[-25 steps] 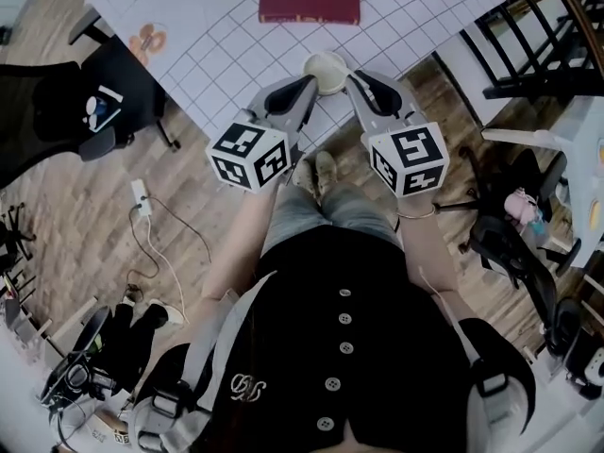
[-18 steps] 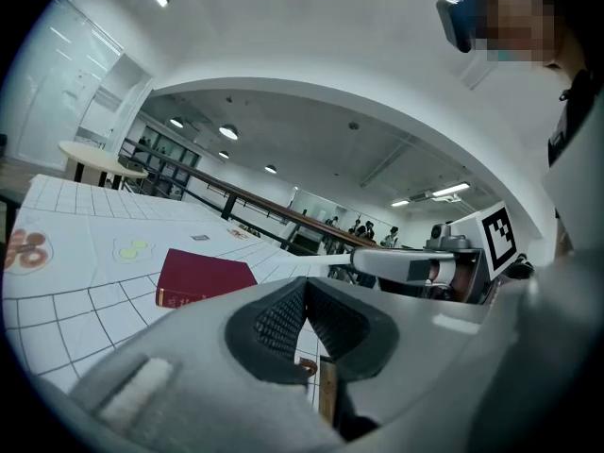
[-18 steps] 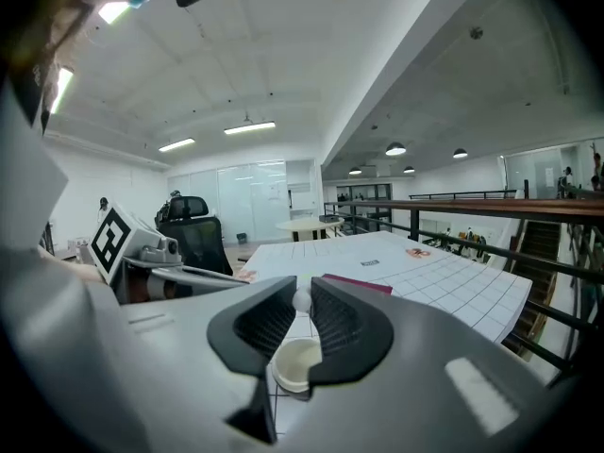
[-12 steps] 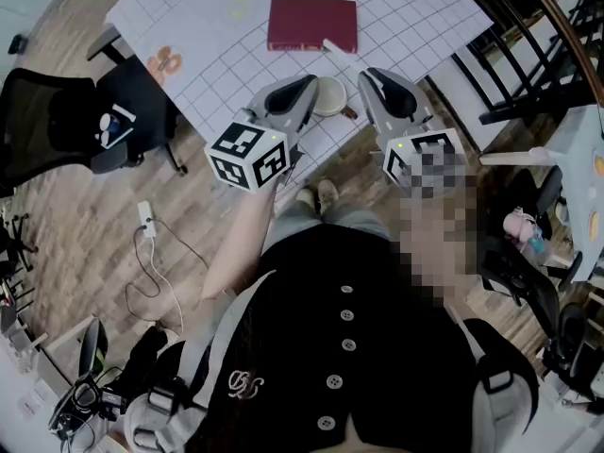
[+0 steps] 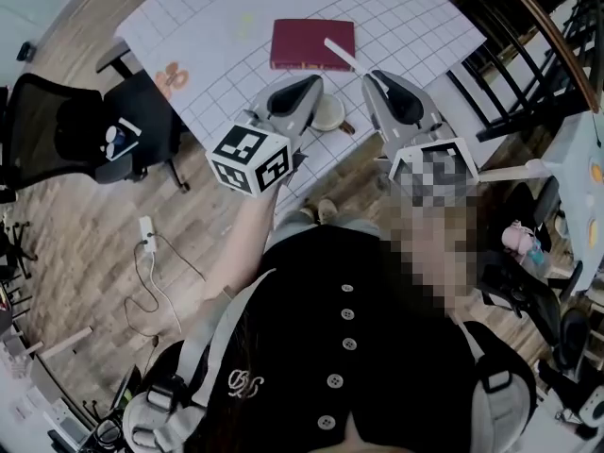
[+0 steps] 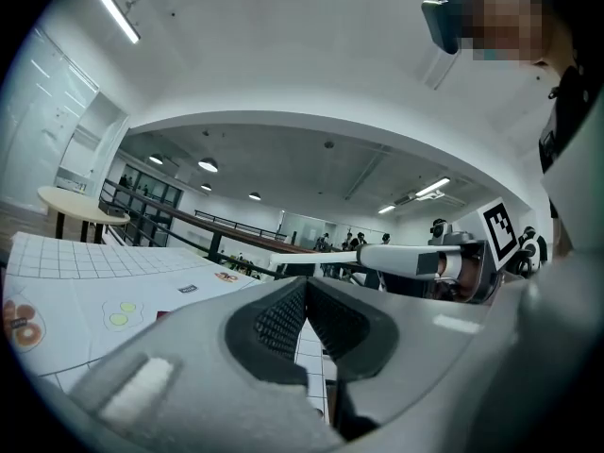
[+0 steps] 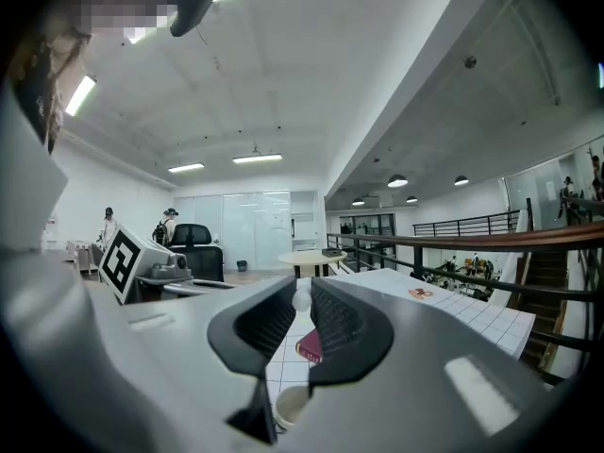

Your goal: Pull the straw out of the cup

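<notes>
Inspection at this moment, largest item first.

**Table (image 5: pixel 217 36):** white gridded top. A red book (image 5: pixel 307 41) lies flat toward the far side.

**Left gripper (image 5: pixel 314 83):** its jaws are closed together with nothing between them. It sits just beside the cup without holding it.

**Right gripper (image 5: pixel 370 75):** it is clamped on the straw, and its own view shows the straw's white end between the pads.

**Cup (image 5: pixel 328 113):** pale and open-topped, it stands upright near the table's near edge, between and below the two grippers. Its contents cannot be made out.

**Straw (image 5: pixel 340 53):** white and slim, it projects forward from the right jaws over the book's corner. It lies roughly level and appears clear of the cup's rim.

**Handling assessment:**
- The straw is judged very light, hollow and thin-walled, with a smooth surface.
- A hard pinch would likely flatten it, and a loose one may let it slip or swivel.
- The best hold is across its width near one end, with moderate pressure (as the present grip appears to be).
- The cup also looks light and could tip if knocked.
</notes>
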`<action>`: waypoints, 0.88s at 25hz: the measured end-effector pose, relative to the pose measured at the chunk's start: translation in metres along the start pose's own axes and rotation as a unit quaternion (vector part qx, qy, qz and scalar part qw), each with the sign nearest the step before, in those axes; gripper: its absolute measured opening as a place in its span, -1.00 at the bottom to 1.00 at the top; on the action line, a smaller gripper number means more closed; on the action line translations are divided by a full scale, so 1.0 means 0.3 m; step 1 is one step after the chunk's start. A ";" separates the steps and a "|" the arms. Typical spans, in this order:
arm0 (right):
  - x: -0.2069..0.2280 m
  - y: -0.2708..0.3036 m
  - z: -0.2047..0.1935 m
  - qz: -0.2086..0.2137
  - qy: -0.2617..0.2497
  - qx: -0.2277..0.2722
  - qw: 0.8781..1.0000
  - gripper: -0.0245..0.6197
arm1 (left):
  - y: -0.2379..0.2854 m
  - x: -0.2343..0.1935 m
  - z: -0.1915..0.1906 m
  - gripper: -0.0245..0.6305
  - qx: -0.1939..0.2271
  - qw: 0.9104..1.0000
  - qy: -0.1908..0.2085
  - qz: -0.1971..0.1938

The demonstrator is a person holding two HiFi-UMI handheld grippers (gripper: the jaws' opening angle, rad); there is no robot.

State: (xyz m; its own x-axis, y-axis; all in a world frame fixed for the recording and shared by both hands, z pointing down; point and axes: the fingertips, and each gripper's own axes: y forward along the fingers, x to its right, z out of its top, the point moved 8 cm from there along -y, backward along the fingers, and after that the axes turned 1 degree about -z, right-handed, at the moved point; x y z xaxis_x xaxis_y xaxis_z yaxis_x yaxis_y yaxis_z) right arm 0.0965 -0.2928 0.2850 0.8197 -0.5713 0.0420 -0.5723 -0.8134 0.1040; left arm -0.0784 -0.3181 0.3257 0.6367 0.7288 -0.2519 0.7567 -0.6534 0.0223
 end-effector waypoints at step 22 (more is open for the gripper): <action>0.004 -0.069 0.007 -0.009 0.004 0.025 1.000 -0.78 | -0.020 0.050 0.040 -0.93 0.033 0.999 0.013 -0.023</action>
State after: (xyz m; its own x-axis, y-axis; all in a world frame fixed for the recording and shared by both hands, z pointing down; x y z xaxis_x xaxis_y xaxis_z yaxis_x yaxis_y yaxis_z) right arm 0.1093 -0.2769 0.2807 0.8297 -0.5562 0.0483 -0.5582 -0.8279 0.0542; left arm -0.0750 -0.3058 0.3102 0.6065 0.7623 -0.2259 0.7739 -0.6312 -0.0520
